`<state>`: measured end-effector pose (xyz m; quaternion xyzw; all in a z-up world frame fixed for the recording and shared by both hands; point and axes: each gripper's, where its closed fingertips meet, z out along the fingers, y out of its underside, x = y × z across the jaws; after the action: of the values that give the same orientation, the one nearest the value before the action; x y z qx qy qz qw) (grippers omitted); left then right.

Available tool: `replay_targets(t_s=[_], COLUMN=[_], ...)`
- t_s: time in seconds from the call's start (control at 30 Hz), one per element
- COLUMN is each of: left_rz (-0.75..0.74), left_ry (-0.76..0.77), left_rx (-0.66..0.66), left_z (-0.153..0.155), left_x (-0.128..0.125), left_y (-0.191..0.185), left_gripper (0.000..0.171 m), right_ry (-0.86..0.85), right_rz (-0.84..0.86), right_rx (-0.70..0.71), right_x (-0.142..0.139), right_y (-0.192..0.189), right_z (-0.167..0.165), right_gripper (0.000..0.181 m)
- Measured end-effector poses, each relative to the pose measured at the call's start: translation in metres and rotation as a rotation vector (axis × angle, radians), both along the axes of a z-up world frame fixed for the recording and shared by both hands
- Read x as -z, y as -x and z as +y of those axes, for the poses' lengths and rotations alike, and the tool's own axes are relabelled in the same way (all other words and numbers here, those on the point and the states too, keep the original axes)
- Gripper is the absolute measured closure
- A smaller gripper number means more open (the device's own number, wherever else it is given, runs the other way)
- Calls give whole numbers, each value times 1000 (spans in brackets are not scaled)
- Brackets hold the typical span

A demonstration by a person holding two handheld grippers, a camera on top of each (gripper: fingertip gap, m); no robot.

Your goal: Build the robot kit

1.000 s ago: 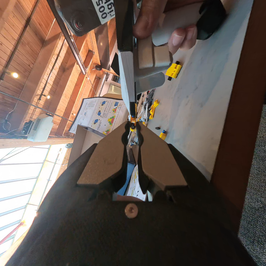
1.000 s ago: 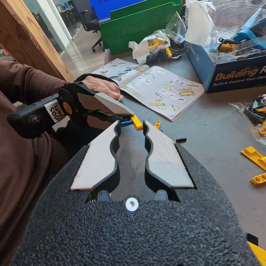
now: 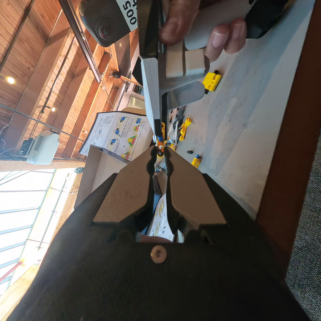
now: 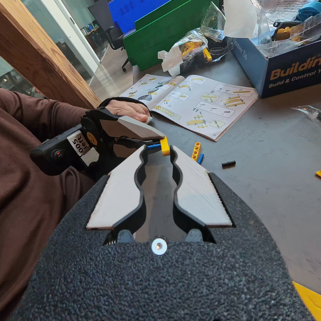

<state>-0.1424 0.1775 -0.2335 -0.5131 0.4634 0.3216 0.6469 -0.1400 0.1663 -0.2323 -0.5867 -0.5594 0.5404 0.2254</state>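
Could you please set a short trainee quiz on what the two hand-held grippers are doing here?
1. True or false: the left hand-held gripper is shut on a yellow beam.
2. What colour is the pin sticking out of that beam? A red, B blue, C green.
3. Fill in: the right hand-held gripper has its jaws ____, one finger on each side of the beam and pin.

Key: 1 true; 2 B; 3 open.
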Motion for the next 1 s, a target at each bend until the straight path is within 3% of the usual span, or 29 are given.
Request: replay_targets(t_s=[0.47, 0.5, 0.67, 0.8, 0.87, 1.0], left_rz=[-1, 3, -32, -10, 17, 87], left_ry=[27, 25, 50, 30, 39, 20], left_rx=[-28, -19, -17, -28, -65, -51], left_z=[0, -1, 2, 3, 8, 6], left_x=[3, 3, 2, 2, 7, 13], left_y=[3, 1, 4, 4, 8, 3], left_gripper=[167, 167, 167, 167, 167, 167], right_ry=[-19, -35, -33, -191, -255, -425], right_rz=[-46, -42, -49, -48, -34, -118], right_rx=[-7, 4, 7, 37, 61, 77], right_x=[2, 4, 3, 5, 4, 22], right_y=[2, 1, 2, 1, 1, -5], right_z=[0, 2, 4, 7, 9, 13], right_gripper=[163, 175, 174, 172, 153, 163])
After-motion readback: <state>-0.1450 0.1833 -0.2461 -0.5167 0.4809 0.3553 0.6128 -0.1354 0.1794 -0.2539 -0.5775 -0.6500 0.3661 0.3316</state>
